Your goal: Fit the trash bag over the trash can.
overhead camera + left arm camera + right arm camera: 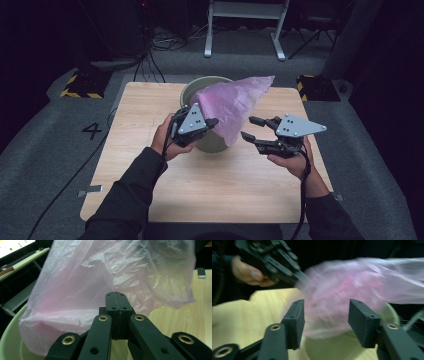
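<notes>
A pink bag [235,105] is sitting partly inside a pale green bin [207,142] at the far middle of the wooden surface [225,185], its upper part standing up and leaning toward the right, past the bin's rim. The left gripper [212,121] is reaching in from the left at the near rim of the bin, and its jaws are pressing together; in the left gripper view they [116,303] are meeting tip to tip right against the crinkled film of the bag [100,277], and whether a fold is pinched between them cannot be told. The right gripper [252,128] is hovering just right of the bin, near the bag but apart from it, with its jaws standing apart. In the right gripper view the blurred bag [342,295] is showing beyond the gap between those jaws, above the bin [329,347], with nothing between the pads, and the left gripper [303,277] is coming in from the upper left against the film.
</notes>
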